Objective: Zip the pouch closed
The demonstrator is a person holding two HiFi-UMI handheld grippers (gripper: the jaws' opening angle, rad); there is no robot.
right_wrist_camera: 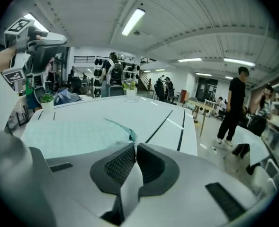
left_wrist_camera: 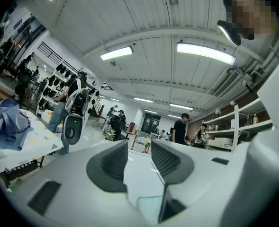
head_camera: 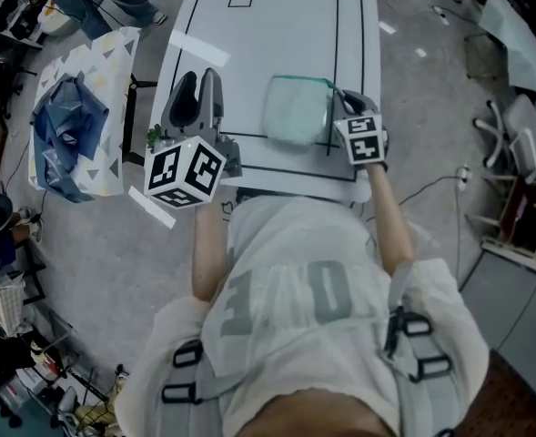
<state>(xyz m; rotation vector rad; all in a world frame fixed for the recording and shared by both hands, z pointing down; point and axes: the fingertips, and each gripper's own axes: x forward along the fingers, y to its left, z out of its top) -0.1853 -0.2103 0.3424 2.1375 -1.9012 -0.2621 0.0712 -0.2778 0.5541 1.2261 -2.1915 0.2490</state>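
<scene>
Right forearm stretched out over the near edge of the white table (head_camera: 249,44), and the right gripper (right_wrist_camera: 133,146) tips downward at the far right corner of the pale green mesh pouch (head_camera: 297,109), which lies flat on the table's near right part. The left gripper (left_wrist_camera: 139,143) is held level over the table's left side, apart from the pouch, with a crumpled blue cloth (head_camera: 67,121) on a side table further left. Right jaws are pressed together, the pouch's corner just ahead of their tips, contact impossible to judge; left jaws are spread and empty.
</scene>
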